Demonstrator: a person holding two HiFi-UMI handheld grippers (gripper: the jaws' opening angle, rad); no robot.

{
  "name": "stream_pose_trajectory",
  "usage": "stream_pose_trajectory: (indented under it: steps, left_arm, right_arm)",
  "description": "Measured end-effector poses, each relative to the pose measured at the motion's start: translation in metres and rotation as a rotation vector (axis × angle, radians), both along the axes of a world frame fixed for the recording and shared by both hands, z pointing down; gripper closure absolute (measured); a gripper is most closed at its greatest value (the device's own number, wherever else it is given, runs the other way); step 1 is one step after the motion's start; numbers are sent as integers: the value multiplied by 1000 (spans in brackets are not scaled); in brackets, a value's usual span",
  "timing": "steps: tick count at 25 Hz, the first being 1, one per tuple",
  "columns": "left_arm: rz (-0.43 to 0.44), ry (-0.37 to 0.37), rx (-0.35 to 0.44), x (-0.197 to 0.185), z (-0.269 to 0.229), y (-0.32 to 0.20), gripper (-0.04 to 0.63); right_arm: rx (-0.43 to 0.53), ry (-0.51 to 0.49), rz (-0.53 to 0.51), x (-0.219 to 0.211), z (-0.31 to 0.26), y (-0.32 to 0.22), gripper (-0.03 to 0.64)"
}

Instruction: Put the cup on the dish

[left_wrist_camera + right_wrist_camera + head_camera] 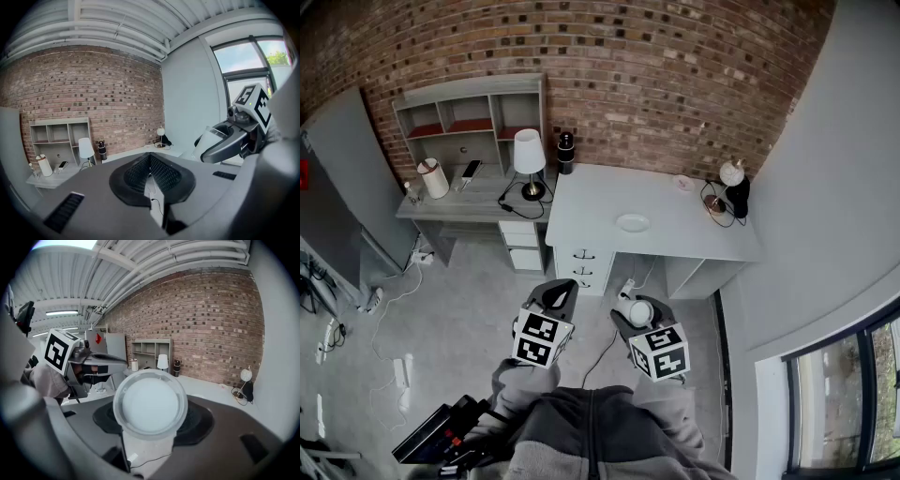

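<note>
In the head view I stand on the floor, well back from the white desk (684, 239). A small white dish (632, 222) lies on the desk's middle. My right gripper (635, 309) is held in front of my body and is shut on a translucent white cup (641, 312). In the right gripper view the cup (150, 401) sits between the black pads (200, 422), its round mouth turned to the camera. My left gripper (560, 287) is held beside it with nothing in it. Its tips (150, 157) meet in a point. The left gripper view also shows the right gripper (225, 146) and the cup (212, 140).
A grey desk (464, 204) with a shelf unit stands left of the white desk, with a white table lamp (528, 155) and a black bottle (565, 150). A globe lamp (731, 173) is on the white desk's far right corner. Cables and a power strip (626, 286) lie on the floor.
</note>
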State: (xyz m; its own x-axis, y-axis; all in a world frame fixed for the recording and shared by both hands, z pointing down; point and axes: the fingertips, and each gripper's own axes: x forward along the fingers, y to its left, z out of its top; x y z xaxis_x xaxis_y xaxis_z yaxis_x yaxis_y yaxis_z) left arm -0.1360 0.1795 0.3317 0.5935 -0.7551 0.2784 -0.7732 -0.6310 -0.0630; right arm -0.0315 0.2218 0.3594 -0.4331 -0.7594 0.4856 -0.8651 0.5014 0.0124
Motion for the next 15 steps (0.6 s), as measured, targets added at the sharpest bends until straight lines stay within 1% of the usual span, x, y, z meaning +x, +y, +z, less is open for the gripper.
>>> stream_pose_trajectory:
  steps: [8, 15]
  left_arm:
    - [-2, 4, -3, 1, -1, -2, 589]
    - [-5, 6, 1, 10, 1, 5, 589]
  right_arm:
    - [10, -6, 10, 4, -4, -2, 357]
    - [31, -11, 7, 11, -4, 3, 357]
